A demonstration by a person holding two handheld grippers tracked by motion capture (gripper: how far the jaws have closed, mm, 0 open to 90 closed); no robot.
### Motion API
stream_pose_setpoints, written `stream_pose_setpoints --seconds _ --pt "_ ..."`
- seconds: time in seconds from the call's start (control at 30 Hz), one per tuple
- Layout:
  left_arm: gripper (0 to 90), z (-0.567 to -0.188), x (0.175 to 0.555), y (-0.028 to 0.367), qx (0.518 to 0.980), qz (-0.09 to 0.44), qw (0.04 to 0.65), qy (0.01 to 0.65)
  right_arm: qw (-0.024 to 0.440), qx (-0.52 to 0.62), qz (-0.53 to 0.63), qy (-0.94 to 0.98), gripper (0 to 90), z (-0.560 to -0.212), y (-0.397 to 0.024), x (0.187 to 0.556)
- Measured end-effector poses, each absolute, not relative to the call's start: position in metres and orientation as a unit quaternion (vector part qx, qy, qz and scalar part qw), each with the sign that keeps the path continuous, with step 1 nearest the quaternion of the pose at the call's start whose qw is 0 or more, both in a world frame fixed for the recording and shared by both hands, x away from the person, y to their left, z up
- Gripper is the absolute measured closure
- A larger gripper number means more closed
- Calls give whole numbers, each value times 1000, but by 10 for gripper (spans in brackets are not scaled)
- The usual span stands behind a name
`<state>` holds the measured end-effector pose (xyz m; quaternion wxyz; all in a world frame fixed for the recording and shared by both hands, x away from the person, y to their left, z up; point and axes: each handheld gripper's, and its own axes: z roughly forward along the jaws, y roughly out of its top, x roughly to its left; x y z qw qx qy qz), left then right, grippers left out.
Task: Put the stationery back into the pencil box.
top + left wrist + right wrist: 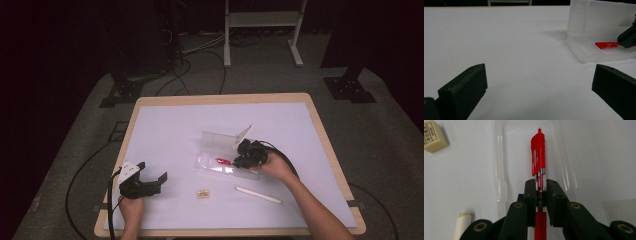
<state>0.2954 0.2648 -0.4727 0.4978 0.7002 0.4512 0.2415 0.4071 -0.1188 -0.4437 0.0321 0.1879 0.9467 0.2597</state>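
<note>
A red pen point(538, 157) lies over the tray of a clear plastic case point(220, 167) near the table's middle, red cap end point(223, 161) toward the left. My right gripper point(541, 185) is shut on the pen's clear barrel, both pads pressing its sides. From the left gripper view, the pen point(606, 45) sits in the open case point(596, 32) with the case lid upright behind it. My left gripper point(152, 181) rests on the table at the front left, its jaws wide apart and nothing between them; its fingers point(464, 92) frame bare white surface.
A small cream eraser point(203, 194) point(432, 136) lies in front of the case. A long white stick-like pen point(258, 194) point(462, 225) lies to the right of it near my right forearm. The white mat point(165, 130) covers a wood-edged table.
</note>
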Motion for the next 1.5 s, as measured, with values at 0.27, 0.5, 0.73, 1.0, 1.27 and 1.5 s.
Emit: stream_pose_setpoints --seconds 0.27,0.5,0.73,1.0,1.27,1.5 --pt "0 -473 296 265 701 242 497 451 30 187 266 945 768 -444 -120 407" --pt "0 -473 295 264 700 242 497 451 31 188 273 943 752 -439 -124 404" --pt "0 -473 296 264 701 242 496 451 36 191 288 938 715 -428 -134 399" --pt "0 -473 296 264 701 243 496 451 40 198 304 931 682 -422 -145 389" --pt "0 -473 295 264 701 244 495 451 47 192 313 929 676 -418 -152 379" --pt "0 -473 296 264 702 244 495 451 48 190 318 928 670 -415 -159 367"
